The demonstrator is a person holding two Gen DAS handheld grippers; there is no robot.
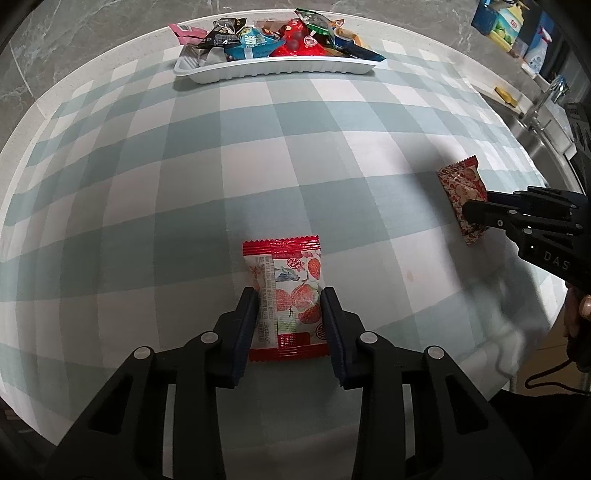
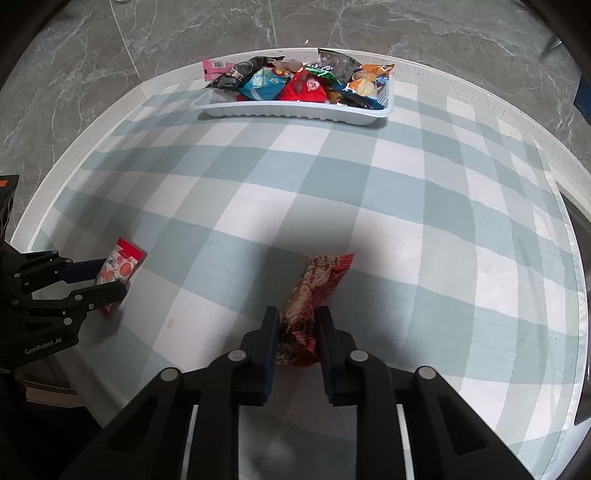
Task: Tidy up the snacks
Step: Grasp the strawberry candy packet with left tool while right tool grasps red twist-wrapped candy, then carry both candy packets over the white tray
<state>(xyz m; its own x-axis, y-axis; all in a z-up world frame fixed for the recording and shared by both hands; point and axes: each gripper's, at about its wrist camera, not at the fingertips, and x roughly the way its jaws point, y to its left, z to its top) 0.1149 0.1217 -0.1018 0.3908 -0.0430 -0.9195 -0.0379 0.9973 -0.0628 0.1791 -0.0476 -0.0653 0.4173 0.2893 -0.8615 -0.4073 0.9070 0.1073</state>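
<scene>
A red-edged strawberry snack packet (image 1: 286, 299) lies flat on the checked tablecloth; my left gripper (image 1: 289, 295) is shut on it, one finger touching each long side. It also shows in the right wrist view (image 2: 120, 267) with the left gripper (image 2: 122, 277) around it. A red patterned snack packet (image 2: 314, 295) sits between the fingers of my right gripper (image 2: 295, 314), which is shut on it; it shows in the left wrist view (image 1: 461, 192) with the right gripper (image 1: 476, 206) on it. A white tray (image 1: 280, 70) at the table's far side holds several mixed snack packets (image 2: 306, 83).
The round table (image 2: 369, 184) has a green-and-white checked cloth and a white rim. A grey marble floor lies beyond it. To the right in the left wrist view are a sink with a tap (image 1: 546, 99) and bottles (image 1: 506, 26) on a counter.
</scene>
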